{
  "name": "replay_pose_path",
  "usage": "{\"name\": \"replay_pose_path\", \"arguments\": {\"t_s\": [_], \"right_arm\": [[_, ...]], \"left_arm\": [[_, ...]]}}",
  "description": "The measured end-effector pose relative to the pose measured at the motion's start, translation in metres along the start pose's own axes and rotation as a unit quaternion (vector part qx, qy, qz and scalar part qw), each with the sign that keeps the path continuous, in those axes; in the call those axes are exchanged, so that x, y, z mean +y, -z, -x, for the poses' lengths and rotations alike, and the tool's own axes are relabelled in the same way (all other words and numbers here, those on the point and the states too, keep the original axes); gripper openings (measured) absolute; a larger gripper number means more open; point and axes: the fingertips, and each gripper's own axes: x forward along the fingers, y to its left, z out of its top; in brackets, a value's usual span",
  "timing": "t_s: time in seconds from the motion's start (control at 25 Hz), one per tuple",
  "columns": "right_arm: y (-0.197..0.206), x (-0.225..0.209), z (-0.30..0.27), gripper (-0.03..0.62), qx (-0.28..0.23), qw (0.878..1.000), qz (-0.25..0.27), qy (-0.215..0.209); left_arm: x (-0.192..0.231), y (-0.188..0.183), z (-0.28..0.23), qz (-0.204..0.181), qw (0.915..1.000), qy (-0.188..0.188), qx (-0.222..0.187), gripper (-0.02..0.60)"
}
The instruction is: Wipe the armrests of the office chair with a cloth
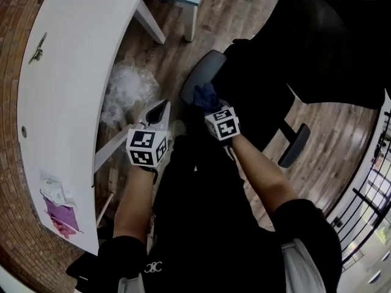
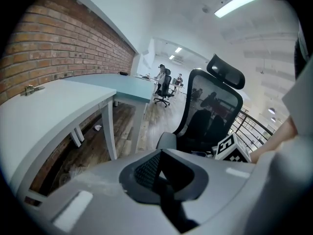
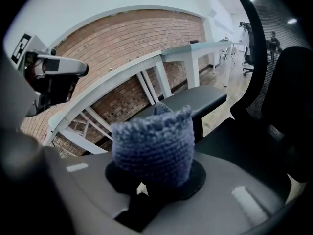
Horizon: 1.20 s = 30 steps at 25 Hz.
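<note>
Right gripper: We are finding the right gripper (image 1: pixel 211 105) closed on a bunched blue knitted cloth (image 3: pixel 151 146), which is filling the gap between its jaws and standing up above them.
Left gripper: We are reading the left gripper (image 2: pixel 164 177) as closed, its jaws together with nothing between them. It is hanging beside the white curved desk (image 1: pixel 67 54), apart from the chair.
Cloth position: In the head view the cloth is sitting over the near end of the grey padded armrest (image 1: pixel 204 69) of the black mesh-backed office chair (image 1: pixel 317 47). We are unable to confirm whether it is pressing on the pad or only hovering just above it.
Step in hand: We are judging this to be the wiping of the first armrest, at its near end.
Outstanding: The second grey armrest (image 1: pixel 295 144), on the far side of the seat, is showing no cloth on it.
Next move: We are expecting a need for firm downward contact, then a stroke along the pad's full length towards the backrest, before crossing to the second armrest.
Risk: We are noting that the chair may roll or swivel under pressure, since the left gripper is not steadying it.
</note>
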Motion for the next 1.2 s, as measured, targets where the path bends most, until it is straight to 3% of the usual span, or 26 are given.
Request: {"name": "replay_pose_path", "arguments": {"t_s": [0.4, 0.6, 0.84, 1.04, 1.2], "right_arm": [[0.01, 0.056, 0.006, 0.078, 0.051, 0.995, 0.077, -0.033], [-0.001, 0.096, 0.001, 0.08, 0.065, 0.984, 0.154, -0.064], [-0.038, 0.101, -0.027, 0.08, 0.079, 0.974, 0.209, -0.035], [-0.061, 0.102, -0.046, 0.08, 0.099, 0.959, 0.264, -0.031], [-0.083, 0.093, -0.058, 0.08, 0.097, 0.955, 0.278, -0.024]], "left_arm": [[0.03, 0.033, 0.029, 0.049, 0.9984, -0.015, -0.026, 0.006], [0.046, 0.037, 0.04, 0.067, 0.9967, -0.02, -0.041, 0.006], [0.054, 0.038, 0.052, 0.075, 0.9952, -0.032, -0.053, 0.006], [0.06, 0.045, 0.063, 0.084, 0.994, -0.048, -0.051, 0.006], [0.063, 0.048, 0.065, 0.091, 0.9928, -0.062, -0.047, 0.006]]}}
